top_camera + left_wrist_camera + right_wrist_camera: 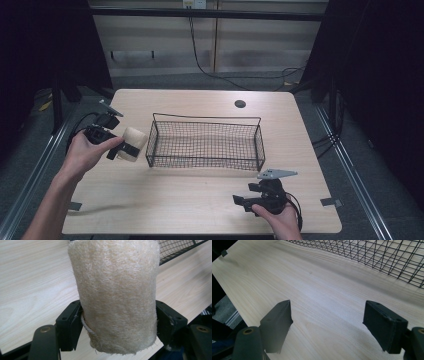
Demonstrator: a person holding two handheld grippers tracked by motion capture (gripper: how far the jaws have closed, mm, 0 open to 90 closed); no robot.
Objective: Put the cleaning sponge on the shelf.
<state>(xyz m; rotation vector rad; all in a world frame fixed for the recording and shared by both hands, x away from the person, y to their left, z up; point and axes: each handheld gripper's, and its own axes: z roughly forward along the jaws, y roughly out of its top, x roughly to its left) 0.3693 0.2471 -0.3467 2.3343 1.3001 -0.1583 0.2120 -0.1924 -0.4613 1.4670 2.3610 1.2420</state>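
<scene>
Clamping the cream fibrous loofah cylinder (113,295) beside the black wire basket (205,142), the left gripper (120,150) grips; the right gripper (328,325) rests spread, holding nothing.

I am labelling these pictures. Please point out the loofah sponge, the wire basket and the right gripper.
loofah sponge (115,290): left gripper view, on its fibrous side.
wire basket (206,118): high view, on its far top rim.
right gripper (327,323): right gripper view, midway between its two open fingertips.
</scene>
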